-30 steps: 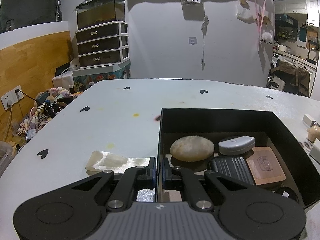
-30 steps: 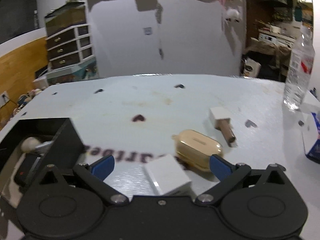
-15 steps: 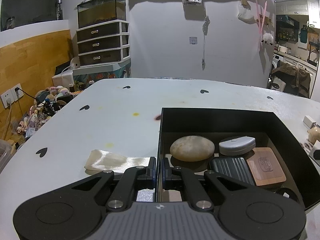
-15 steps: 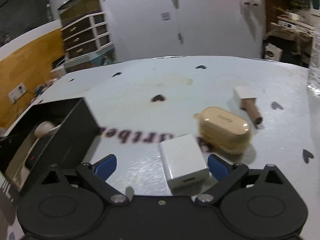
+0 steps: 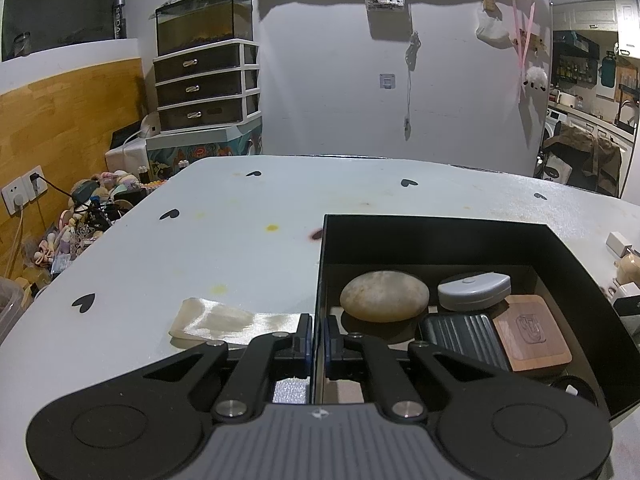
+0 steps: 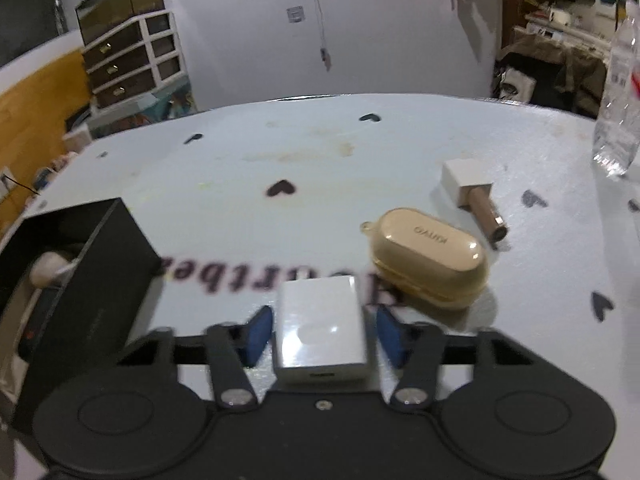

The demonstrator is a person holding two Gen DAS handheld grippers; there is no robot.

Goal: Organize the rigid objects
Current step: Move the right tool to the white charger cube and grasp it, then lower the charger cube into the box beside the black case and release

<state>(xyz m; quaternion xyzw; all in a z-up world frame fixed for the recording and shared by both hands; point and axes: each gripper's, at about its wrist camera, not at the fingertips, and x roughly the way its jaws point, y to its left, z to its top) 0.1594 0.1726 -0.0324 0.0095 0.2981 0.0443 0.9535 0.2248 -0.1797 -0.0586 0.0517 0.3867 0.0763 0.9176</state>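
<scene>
In the left wrist view my left gripper (image 5: 318, 336) is shut on the left wall of the black box (image 5: 440, 228). Inside lie a beige stone (image 5: 384, 296), a grey case (image 5: 474, 290), a ribbed black case (image 5: 464, 340) and a wooden block (image 5: 530, 334). In the right wrist view a white charger block (image 6: 320, 332) rests on the table between the blue pads (image 6: 258, 334) of my right gripper (image 6: 322, 320). Its jaws are closing, with a thin gap still showing on each side of the block. The black box (image 6: 80, 280) stands at the left.
A gold earbud case (image 6: 430, 258) lies just right of the charger, with a white-capped brown tube (image 6: 474, 188) behind it. A clear water bottle (image 6: 618, 100) stands at the far right. A satin ribbon piece (image 5: 224, 320) lies left of the box.
The right gripper's wide-open jaws have come in close around the white charger block, and the gripper has edged forward over it. The left gripper and box have not moved.
</scene>
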